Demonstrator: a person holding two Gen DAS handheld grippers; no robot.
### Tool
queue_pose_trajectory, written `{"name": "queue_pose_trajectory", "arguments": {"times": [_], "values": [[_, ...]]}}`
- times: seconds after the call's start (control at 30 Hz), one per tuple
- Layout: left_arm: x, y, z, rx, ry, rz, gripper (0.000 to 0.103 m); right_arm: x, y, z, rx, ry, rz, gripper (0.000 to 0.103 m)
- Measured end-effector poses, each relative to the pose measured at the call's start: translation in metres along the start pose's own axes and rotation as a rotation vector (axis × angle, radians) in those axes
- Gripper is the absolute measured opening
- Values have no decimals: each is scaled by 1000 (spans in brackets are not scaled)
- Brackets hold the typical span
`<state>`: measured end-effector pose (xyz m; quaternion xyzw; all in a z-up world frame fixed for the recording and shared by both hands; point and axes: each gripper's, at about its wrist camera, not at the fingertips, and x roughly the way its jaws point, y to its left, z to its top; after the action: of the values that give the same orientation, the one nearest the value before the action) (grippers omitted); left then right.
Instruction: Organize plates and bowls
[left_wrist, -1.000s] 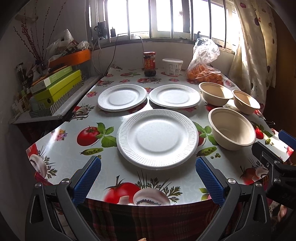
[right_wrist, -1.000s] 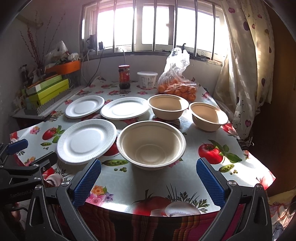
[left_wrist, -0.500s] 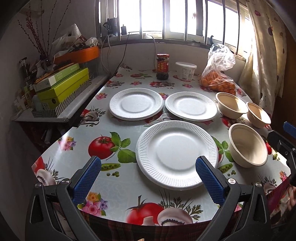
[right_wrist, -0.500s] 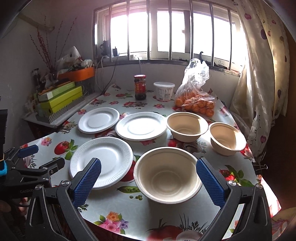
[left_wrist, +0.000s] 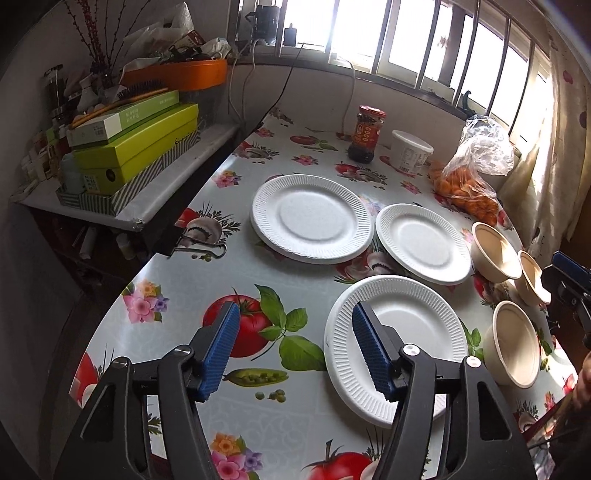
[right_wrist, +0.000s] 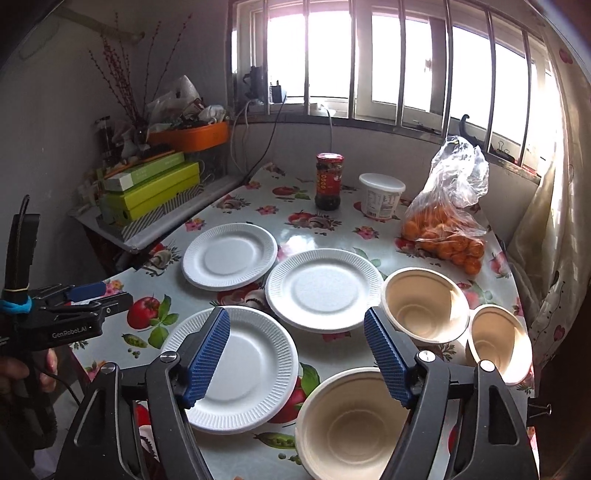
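Three white foam plates lie on the fruit-print table: a near one (left_wrist: 397, 347), a far-left one (left_wrist: 312, 223) and a middle one (left_wrist: 423, 243). To their right stand three beige bowls: a near one (right_wrist: 351, 421), a far one (right_wrist: 424, 302) and a small one (right_wrist: 498, 343). My left gripper (left_wrist: 295, 350) hovers above the table just left of the near plate, its jaws closing with nothing between them. My right gripper (right_wrist: 297, 360) hangs over the gap between the near plate (right_wrist: 236, 369) and the near bowl, jaws also closing on nothing. Neither gripper touches anything.
A dark sauce jar (right_wrist: 328, 181), a white tub (right_wrist: 382, 195) and a bag of oranges (right_wrist: 443, 236) stand at the table's back. A side shelf with green boxes (left_wrist: 136, 144) borders the left edge. A curtain (right_wrist: 546, 240) hangs at the right. The left gripper (right_wrist: 74, 306) shows at the left.
Both grippers have moved forward and up over the table, and both pairs of jaws have narrowed. The left view has swung left, so the plates now sit to its right.
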<state>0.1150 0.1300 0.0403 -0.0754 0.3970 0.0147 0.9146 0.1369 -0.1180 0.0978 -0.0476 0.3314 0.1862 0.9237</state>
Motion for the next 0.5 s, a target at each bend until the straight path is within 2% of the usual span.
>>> {"name": "queue_pose_trajectory", "arguments": {"times": [0.1,0.2,0.33,0.5], "values": [[6,1,9,14,-11,31,64,17,0,13,-3,23,20,60],[14,6,21,0,-22,39,64,31,4,27,-43,35,54,60],[21,13,36,-10,-31,7,64,52,7,45,-59,58,91,60],[40,21,53,-33,-7,1,64,80,10,67,-105,86,166,60]]}}
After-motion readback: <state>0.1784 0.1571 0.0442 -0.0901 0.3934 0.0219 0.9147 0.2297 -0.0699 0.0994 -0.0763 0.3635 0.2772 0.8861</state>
